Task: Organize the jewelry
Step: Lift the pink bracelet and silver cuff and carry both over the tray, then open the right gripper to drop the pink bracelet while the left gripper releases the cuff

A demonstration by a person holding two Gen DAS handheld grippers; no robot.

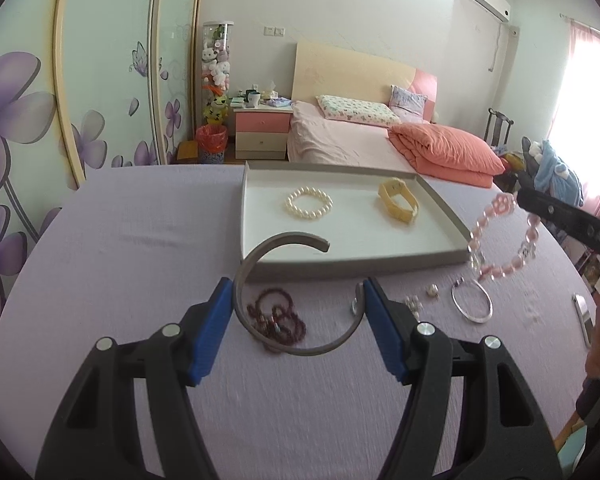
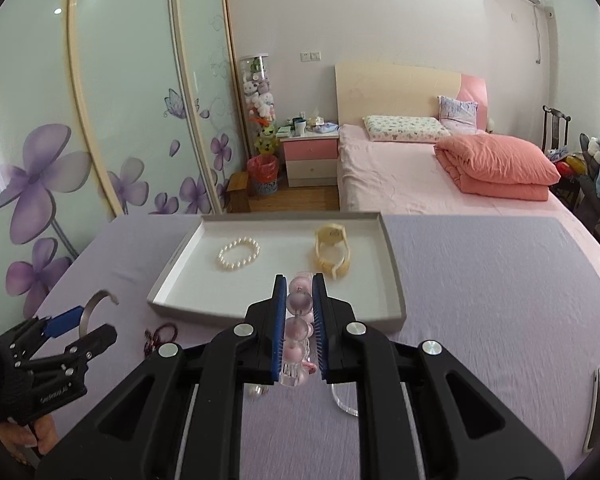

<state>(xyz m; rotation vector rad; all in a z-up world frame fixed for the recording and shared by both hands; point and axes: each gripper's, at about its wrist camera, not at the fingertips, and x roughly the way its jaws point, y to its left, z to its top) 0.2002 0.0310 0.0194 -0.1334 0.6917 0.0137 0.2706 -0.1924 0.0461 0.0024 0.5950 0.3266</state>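
Two grips: both grippers carry jewelry above the purple cloth, short of the tray (image 1: 440,200).
Left gripper (image 1: 298,314): its blue pads press the outer sides of a grey cuff bangle (image 1: 260,248), jaws wide around it; the bangle's open gap points toward the tray's near wall.
Right gripper (image 2: 300,328): jaws nearly closed on a pink bead bracelet (image 2: 298,300), whose free loop hangs beside the tray's near right corner in the left wrist view.
Tray contents: pearl bracelet (image 1: 309,203) lies left of a yellow watch (image 1: 398,200); the near half is bare.
Still outside the tray: dark red beads (image 1: 278,316), a silver bangle (image 1: 472,302) and small pieces, all on the cloth before the tray's near wall.
Doing it well: each piece probably should clear the tray wall, then be lowered onto the bare near half, apart from the pearls and watch.
Risk: the dangling loop may snag the tray's rim; the cuff could spring sideways on release.
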